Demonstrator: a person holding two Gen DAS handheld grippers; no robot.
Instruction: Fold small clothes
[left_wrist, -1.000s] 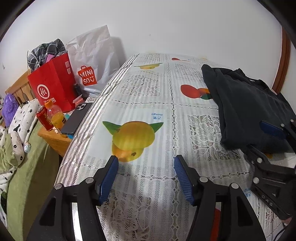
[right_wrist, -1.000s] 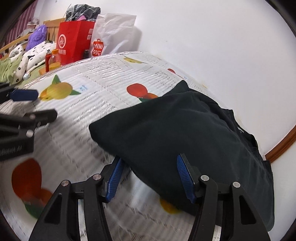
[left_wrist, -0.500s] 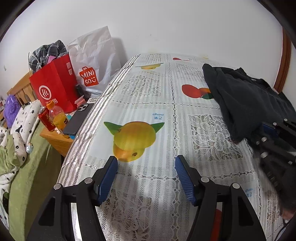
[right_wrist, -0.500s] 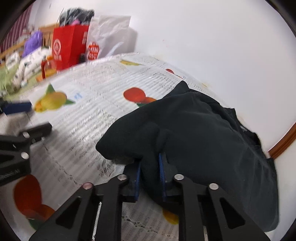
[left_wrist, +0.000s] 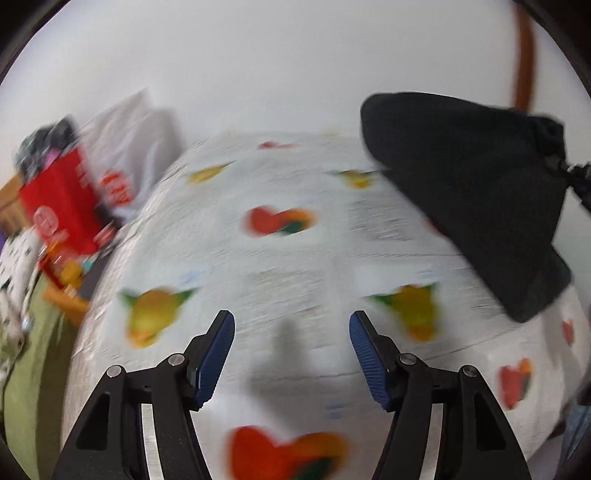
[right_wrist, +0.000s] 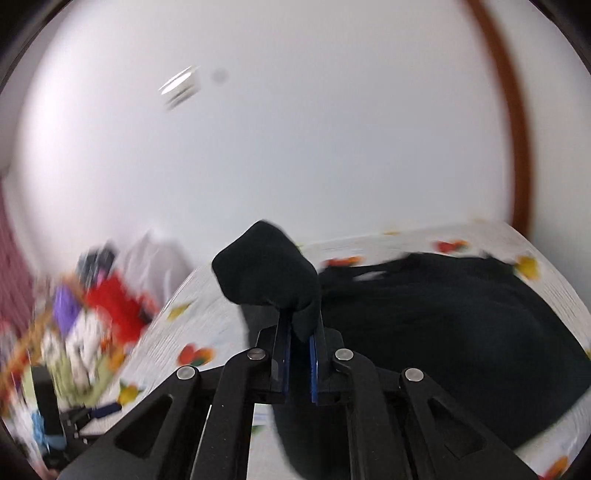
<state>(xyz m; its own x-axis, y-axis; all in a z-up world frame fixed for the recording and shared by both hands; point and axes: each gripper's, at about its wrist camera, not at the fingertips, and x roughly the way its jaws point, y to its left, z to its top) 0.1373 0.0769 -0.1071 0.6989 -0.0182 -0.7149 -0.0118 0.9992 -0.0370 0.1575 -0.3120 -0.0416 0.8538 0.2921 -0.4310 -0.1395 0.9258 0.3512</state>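
Item, fold barely starting: right gripper (right_wrist: 297, 345) is pinching the black garment (left_wrist: 476, 192) and holding it above the table (left_wrist: 295, 258) (bulk trailing there, unfolded); left gripper (left_wrist: 291, 354) is hovering spread, empty.

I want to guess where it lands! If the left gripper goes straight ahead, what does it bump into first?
Probably the fruit-print tablecloth: the left gripper points down at it with open fingers and nothing between. The picture is blurred, so depth is unsure.

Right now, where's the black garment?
Black garment is clamped in the right gripper, one end lifted above the tablecloth, at upper right in the left view.
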